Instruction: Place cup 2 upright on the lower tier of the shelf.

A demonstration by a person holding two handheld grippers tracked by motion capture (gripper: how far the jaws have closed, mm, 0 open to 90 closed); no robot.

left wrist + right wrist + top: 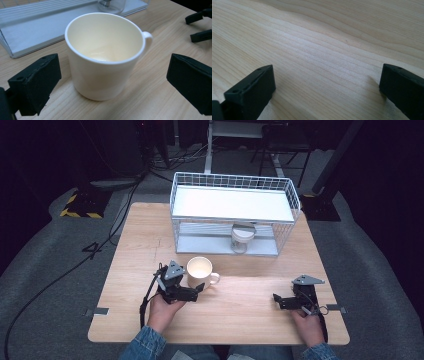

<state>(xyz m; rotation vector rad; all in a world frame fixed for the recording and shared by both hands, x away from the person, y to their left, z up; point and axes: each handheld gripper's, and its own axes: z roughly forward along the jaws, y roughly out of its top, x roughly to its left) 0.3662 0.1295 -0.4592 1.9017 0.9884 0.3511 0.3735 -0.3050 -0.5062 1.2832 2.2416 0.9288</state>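
A cream mug (105, 55) stands upright near the middle of the wooden worktop (240, 305), handle toward the right edge. The left gripper (112, 82) has its jaws wide, one on each side of the mug, apart from it. The right gripper (285, 301) rests near the right edge, jaws wide over bare wood. A white wire rack (235, 212) sits at the far edge, with a glass jar (242, 237) on its lower shelf.

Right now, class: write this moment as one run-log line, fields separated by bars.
left tool: open, jaws either side of cream mug, not touching | right tool: open over bare table | wire rack: holds small jar
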